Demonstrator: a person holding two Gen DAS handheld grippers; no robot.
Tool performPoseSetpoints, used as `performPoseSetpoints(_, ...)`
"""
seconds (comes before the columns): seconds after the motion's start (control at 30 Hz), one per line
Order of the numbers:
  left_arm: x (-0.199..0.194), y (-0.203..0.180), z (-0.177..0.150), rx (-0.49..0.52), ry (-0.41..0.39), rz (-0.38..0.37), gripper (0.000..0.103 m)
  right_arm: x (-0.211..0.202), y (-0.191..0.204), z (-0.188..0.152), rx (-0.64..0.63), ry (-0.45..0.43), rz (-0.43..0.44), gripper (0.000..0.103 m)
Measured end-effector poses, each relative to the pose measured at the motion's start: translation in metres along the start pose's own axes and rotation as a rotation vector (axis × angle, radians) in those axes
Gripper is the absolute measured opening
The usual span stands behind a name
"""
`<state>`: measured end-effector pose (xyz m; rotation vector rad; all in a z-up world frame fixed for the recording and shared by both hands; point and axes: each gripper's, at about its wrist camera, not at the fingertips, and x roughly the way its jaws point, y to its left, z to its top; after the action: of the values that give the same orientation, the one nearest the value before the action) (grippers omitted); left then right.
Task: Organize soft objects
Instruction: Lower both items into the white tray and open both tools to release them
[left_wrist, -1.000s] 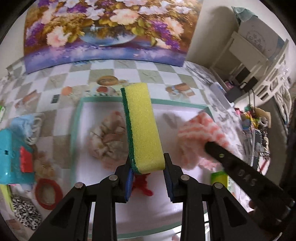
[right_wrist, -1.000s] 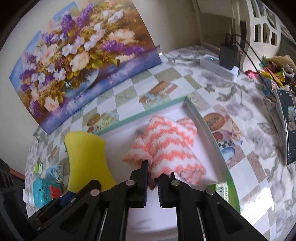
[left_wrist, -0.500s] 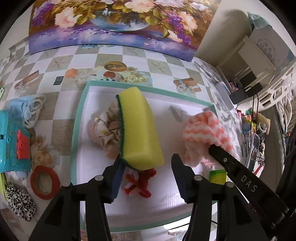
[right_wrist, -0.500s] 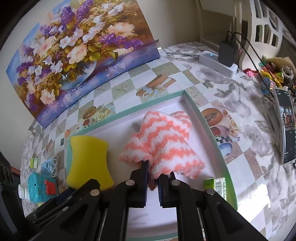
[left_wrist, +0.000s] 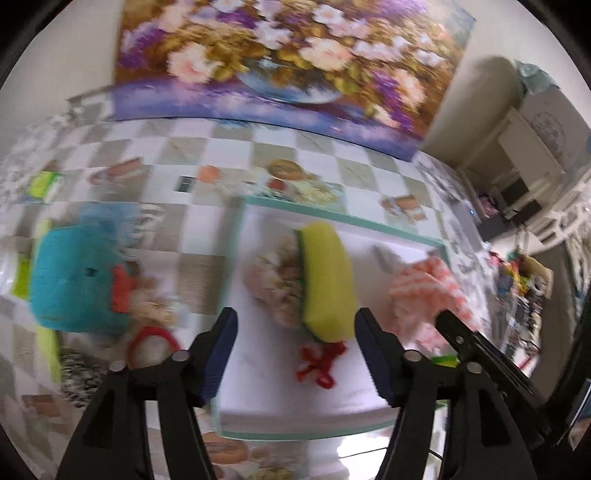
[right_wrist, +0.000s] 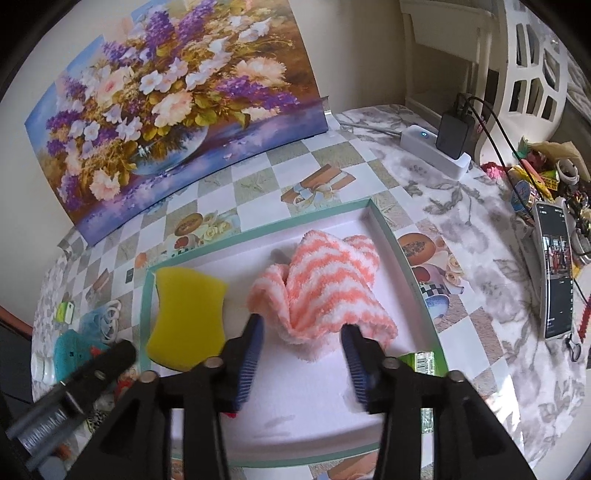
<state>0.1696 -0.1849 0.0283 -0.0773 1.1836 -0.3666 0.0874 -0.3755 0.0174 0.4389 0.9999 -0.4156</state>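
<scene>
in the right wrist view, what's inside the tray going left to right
yellow sponge → orange and white striped fuzzy sock → green packet at the tray's right wall

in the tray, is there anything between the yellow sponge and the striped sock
Nothing: in the right wrist view, bare white tray floor separates the yellow sponge from the striped sock.

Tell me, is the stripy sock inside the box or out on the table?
Inside. The orange-and-white striped sock lies crumpled on the white floor of the teal-rimmed box, beside the yellow sponge.
</scene>
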Motion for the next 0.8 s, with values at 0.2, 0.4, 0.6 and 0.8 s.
performPoseSetpoints(0.2,-0.007,0.014,0.001,0.005,-0.034,0.199,0.076,0.004,0.006,-0.003,-0.046,0.01,-0.05,0.078)
performPoseSetpoints(0.4,-0.013,0.021,0.002,0.01,-0.078,0.285,0.093,0.01,0.007,-0.007,-0.069,0.033,-0.094,0.09)
performPoseSetpoints(0.6,-0.016,0.031,0.003,-0.01,-0.076,0.339,0.095,0.006,0.009,-0.008,-0.064,0.023,-0.111,0.103)
performPoseSetpoints(0.8,-0.026,0.035,0.004,-0.012,-0.084,0.342,0.095,0.007,0.015,-0.012,-0.09,0.043,-0.139,0.103)
